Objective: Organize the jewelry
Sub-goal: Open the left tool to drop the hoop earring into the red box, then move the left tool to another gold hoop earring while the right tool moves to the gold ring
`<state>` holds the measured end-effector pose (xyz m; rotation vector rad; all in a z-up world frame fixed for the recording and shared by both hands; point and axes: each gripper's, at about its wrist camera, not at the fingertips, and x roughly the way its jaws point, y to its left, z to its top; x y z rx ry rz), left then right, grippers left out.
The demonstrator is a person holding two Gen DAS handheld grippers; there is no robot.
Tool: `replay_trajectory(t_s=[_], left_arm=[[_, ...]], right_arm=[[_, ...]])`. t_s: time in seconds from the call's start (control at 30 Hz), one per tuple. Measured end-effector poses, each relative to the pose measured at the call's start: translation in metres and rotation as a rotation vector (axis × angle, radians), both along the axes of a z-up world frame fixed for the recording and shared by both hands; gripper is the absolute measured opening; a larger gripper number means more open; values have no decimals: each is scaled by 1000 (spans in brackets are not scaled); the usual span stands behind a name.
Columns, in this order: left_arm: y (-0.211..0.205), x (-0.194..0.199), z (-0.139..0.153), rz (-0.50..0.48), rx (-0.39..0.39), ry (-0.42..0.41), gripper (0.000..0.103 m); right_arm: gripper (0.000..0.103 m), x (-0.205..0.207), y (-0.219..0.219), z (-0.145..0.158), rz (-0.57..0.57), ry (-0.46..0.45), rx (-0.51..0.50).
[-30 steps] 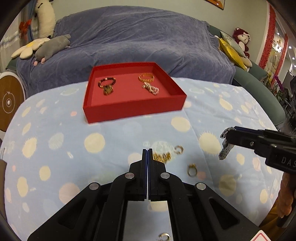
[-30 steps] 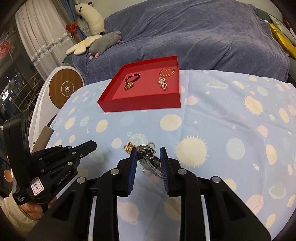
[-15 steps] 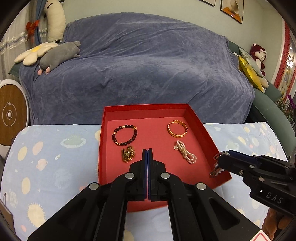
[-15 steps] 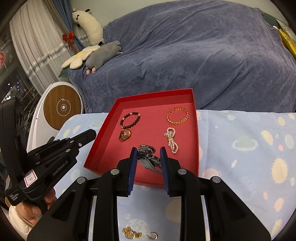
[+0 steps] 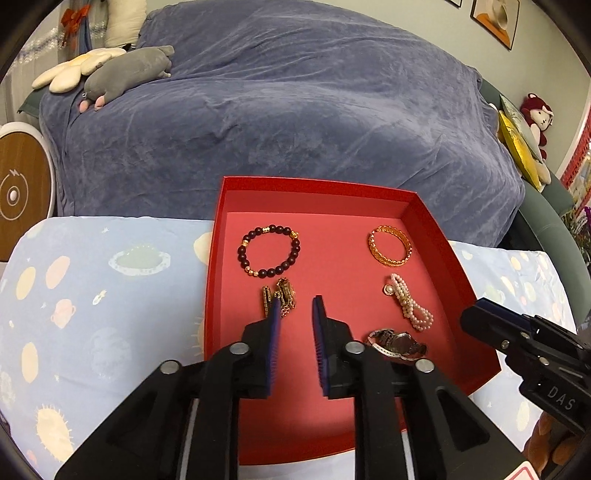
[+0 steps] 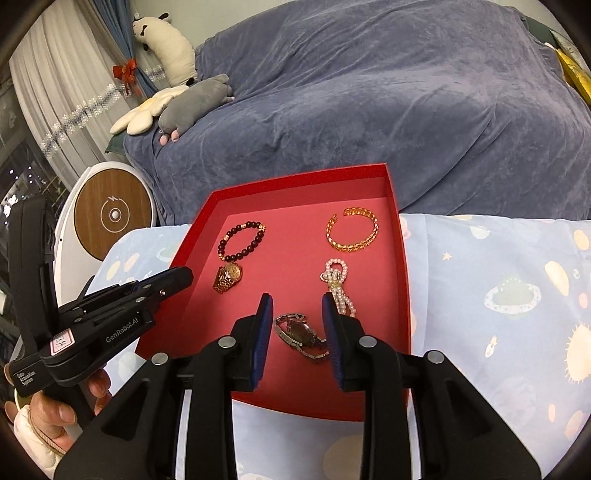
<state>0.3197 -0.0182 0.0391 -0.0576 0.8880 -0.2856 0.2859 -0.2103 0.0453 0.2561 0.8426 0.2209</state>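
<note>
Backdrop: sofa (image 5: 295, 110) under a blue-grey throw, grey plush toy (image 5: 125, 74) at its left end; in front, table cloth (image 5: 92, 295) in pale blue with suns and planets.
Tray: red tray (image 5: 221, 206) on the cloth at the sofa-side edge, five pieces of jewelry on its floor.
Seen from right wrist only: curtain (image 6: 55, 74) at far left; a person's hand (image 6: 55, 413), cream cuff, wrapped around the left tool's handle.
Left gripper (image 5: 295, 306): over the tray's near left part, jaws just opened and standing apart, nothing between them.
Left column of tray: dark beaded bracelet (image 5: 271, 272) at the back; gold watch (image 5: 286, 291) just in front of it, partly hidden behind the left finger in the left-wrist view, fully clear in the right-wrist view.
Near middle: silver watch (image 6: 297, 330) lying on the tray floor, framed between the right fingers in the right-wrist view, pads not pressing on it.
Right column: gold bangle (image 5: 389, 263) at the back, pearl bracelet (image 5: 410, 306) in front of it.
Right gripper (image 6: 297, 301): jaws apart, holding nothing; in the left-wrist view, tip over the tray's right wall.
Seen from left wrist only: framed pictures (image 5: 495, 18) at upper right, red doll (image 5: 537, 114) at the sofa's right end.
</note>
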Motion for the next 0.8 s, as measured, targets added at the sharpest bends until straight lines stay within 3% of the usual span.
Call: replay_trajectory(t_s=[0.07,0.1,0.23,0.33,0.5,0.6,0.8], left_arm=[[4,-2,5,14,-10,-1,46],[6,-4,8,20,-21,-5,49],[14,-20,23,36,-34,-35,49],[13,-45,33,24,17,-73,49],[12,-102,37,-22,60,-67,49],[15,-139,29,-26,64,-43,57],[18,-203,-6,-7,100,39,57]], right_arm=[[30,-7,-3,7,-6,-15,-1],[34,-11,-5,11,-8,-23,-4],[35,-34,-9,25,-2,-44,-16],[35,-59,-10,34,7,-52,-40],[36,-113,-16,38,0,-54,-74],[39,-150,-23,30,-17,-38,-83],[39,-199,-18,6,3,19,-101]])
